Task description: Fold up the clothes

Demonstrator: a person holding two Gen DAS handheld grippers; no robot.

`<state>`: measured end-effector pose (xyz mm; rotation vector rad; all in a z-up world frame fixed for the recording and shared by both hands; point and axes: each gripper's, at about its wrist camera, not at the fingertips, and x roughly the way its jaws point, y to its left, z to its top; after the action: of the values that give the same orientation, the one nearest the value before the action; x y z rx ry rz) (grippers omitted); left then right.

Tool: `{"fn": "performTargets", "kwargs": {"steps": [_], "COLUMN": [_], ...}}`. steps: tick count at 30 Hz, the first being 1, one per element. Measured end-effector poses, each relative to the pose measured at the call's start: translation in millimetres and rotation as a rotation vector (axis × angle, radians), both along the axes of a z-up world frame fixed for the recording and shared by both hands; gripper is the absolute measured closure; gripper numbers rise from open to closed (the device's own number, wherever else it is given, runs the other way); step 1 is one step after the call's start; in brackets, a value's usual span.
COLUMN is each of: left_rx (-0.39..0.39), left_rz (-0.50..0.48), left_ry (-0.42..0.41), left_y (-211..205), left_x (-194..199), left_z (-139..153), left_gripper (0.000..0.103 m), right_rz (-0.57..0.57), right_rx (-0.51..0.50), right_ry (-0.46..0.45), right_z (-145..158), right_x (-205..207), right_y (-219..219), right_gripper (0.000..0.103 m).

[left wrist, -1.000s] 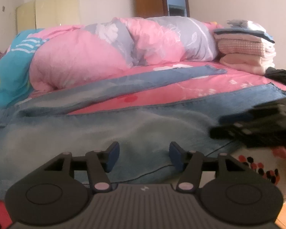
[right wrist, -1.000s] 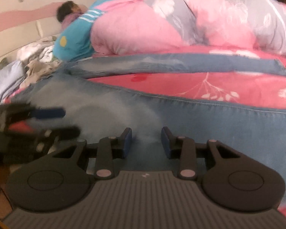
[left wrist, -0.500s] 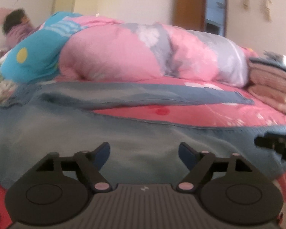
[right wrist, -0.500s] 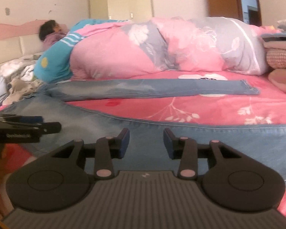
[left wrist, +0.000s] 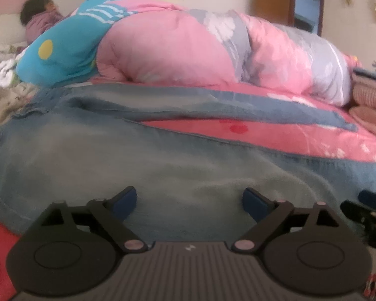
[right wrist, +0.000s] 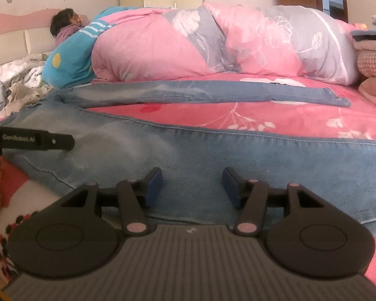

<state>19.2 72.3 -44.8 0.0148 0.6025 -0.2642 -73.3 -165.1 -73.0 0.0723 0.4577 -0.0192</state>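
Note:
A pair of light blue jeans [left wrist: 107, 160] [right wrist: 275, 160] lies spread across the pink floral bed, the near leg along the front edge and the far leg [right wrist: 188, 92] stretched toward the right. My left gripper [left wrist: 189, 204] stands wide open just above the near denim, holding nothing. My right gripper [right wrist: 191, 185] is open too, at the jeans' front edge, with nothing between its blue pads. The left gripper also shows as a black bar [right wrist: 37, 140] at the left of the right wrist view.
A rolled pink and grey quilt [right wrist: 225, 45] lies across the back of the bed, with a person [right wrist: 67, 25] lying at the headboard. A stack of folded clothes [right wrist: 373, 55] sits at the right. Crumpled laundry [right wrist: 20, 85] lies at the left.
Both grippers opened wider. The left one swung left toward the waist end of the jeans, and the two grippers moved apart; the right view steadied at the bed's front edge.

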Motion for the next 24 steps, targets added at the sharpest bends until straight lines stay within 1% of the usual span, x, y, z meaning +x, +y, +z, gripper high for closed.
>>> {"fn": "performTargets", "kwargs": {"steps": [2, 8, 15, 19, 24], "left_rx": [0.009, 0.027, -0.018, 0.037, 0.037], "left_rz": [-0.01, -0.029, -0.027, -0.047, -0.073], "left_ry": [0.006, 0.01, 0.014, 0.022, 0.045], "left_y": [-0.8, -3.0, 0.6, -5.0, -2.1], "left_x": [-0.2, -1.9, -1.0, -2.0, 1.1], "left_z": [-0.5, -1.8, -2.1, -1.9, 0.5], "left_gripper": [0.005, 0.002, 0.0, 0.0, 0.0], "right_rz": [-0.001, -0.001, -0.003, -0.003, -0.005], "right_rx": [-0.004, 0.0, -0.003, -0.006, -0.011], "right_ry": [-0.001, 0.0, -0.001, -0.002, -0.001], "right_z": [-0.5, -0.5, -0.9, -0.9, -1.0], "right_x": [-0.3, 1.0, 1.1, 1.0, 1.3], "right_y": [1.2, 0.6, 0.4, 1.2, 1.9], "right_gripper": [0.049, 0.048, 0.048, 0.048, 0.048]}}
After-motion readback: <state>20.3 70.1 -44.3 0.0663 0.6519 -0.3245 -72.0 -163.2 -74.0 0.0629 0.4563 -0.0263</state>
